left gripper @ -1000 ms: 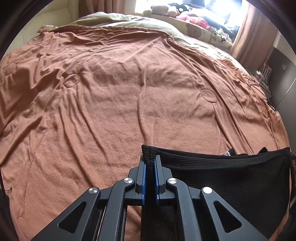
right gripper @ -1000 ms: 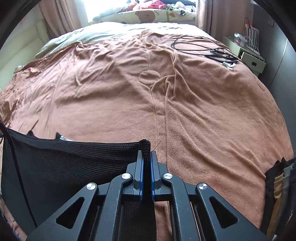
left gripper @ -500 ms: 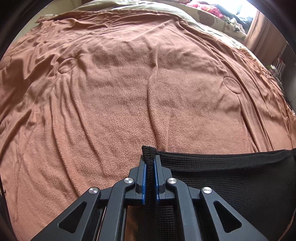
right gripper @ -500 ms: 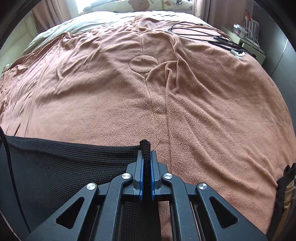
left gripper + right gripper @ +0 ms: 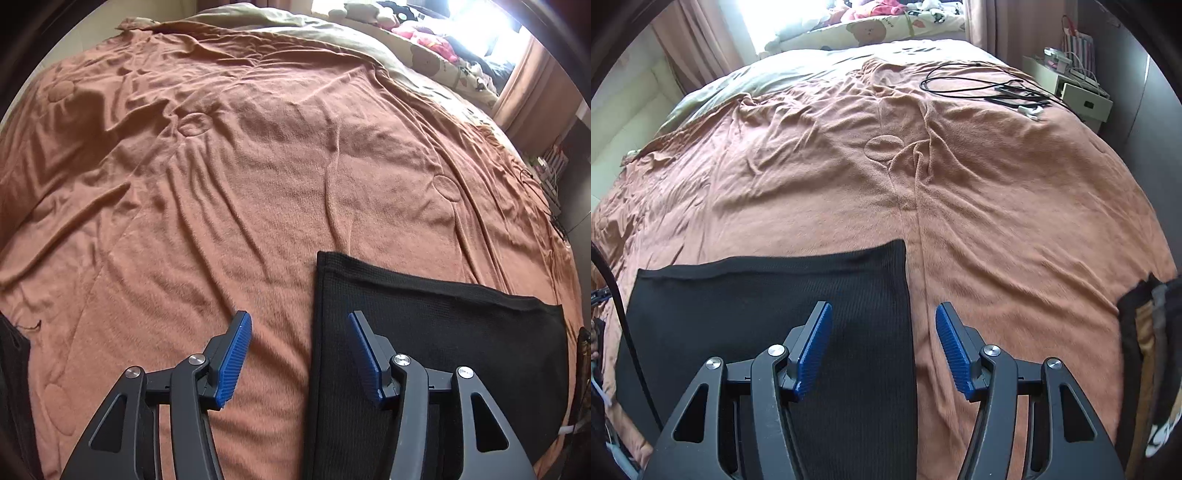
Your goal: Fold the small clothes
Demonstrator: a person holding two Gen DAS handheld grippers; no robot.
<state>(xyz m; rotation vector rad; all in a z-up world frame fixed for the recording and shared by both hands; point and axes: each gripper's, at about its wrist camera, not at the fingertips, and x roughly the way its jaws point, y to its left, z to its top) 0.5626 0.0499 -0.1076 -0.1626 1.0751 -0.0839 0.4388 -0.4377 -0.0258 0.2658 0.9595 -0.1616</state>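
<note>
A black knit garment (image 5: pixel 436 332) lies flat on the brown blanket (image 5: pixel 258 177), its far edge straight. It also shows in the right wrist view (image 5: pixel 757 314). My left gripper (image 5: pixel 299 325) is open and empty, hovering over the garment's left edge. My right gripper (image 5: pixel 882 317) is open and empty, hovering over the garment's right edge. The blue pads (image 5: pixel 236 354) are well apart.
A pile of dark and tan clothes (image 5: pixel 1152 350) sits at the right edge. Black cables and a phone (image 5: pixel 1008 88) lie on the far right of the bed. A bedside cabinet (image 5: pixel 1075 92) stands beyond. Pillows and toys (image 5: pixel 436 48) are at the head.
Both grippers were shut on the garment's top corners and holding it up. They lowered it onto the blanket, opened and drew back, leaving it lying flat.
</note>
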